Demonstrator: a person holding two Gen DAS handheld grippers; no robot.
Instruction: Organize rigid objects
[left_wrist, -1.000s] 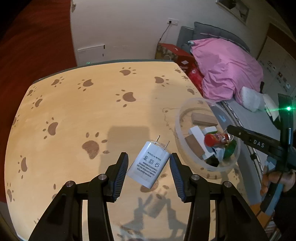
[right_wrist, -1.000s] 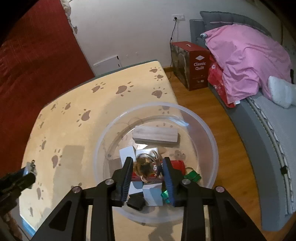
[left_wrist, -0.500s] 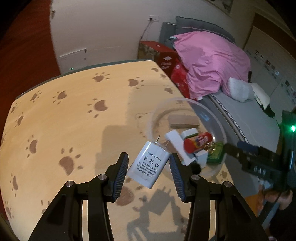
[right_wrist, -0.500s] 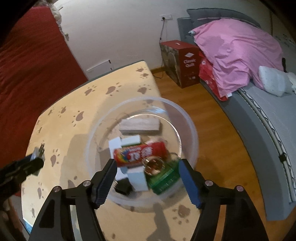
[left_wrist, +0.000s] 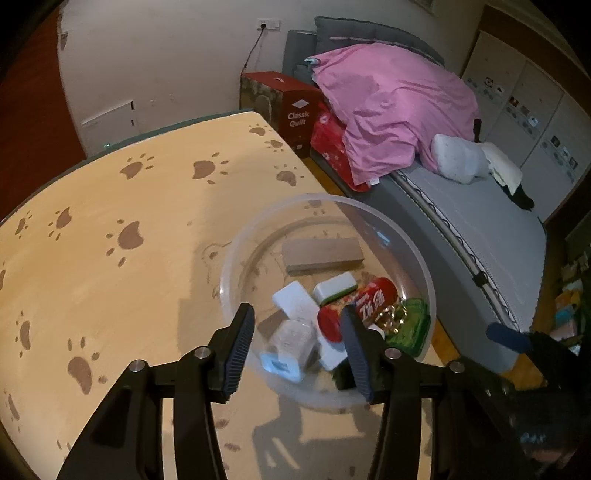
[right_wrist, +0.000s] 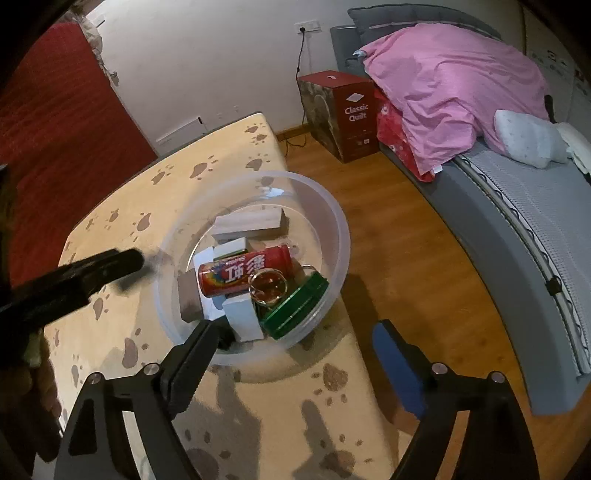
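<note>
1. Left wrist view: the left gripper (left_wrist: 297, 341) hung over the near wall of the clear plastic bowl (left_wrist: 236, 258) on the paw-print desk (left_wrist: 110, 258), tilted steeply down. Its jaws were opening, and the white charger plug (left_wrist: 290, 349) sat blurred between and just beyond them, apart from both pads, seemingly dropping into the bowl.

2. Ahead of the jaws the bowl held a wooden block (left_wrist: 321, 254), a white-and-green tile (left_wrist: 334, 288), a red candy tube (left_wrist: 360, 306) and a green box (left_wrist: 415, 325) to the right. By my reading most of the sorting was done, since no loose object showed on the visible desk.

3. At the right edge of that view the right gripper's dark finger and blue pad showed, held off to the side of the bowl.

4. Right wrist view: the right gripper (right_wrist: 295, 365) was pitched down at the bowl's near rim, its jaws opening wide with nothing between them. The candy tube (right_wrist: 245, 271) and a clear round keyring piece (right_wrist: 267, 286) lay ahead of the jaws inside the bowl (right_wrist: 332, 218).

5. To the left of those jaws the left gripper's finger reached over the bowl's rim; the plug itself could not be made out there. What remained, I judged, was withdrawing both hands.
</note>
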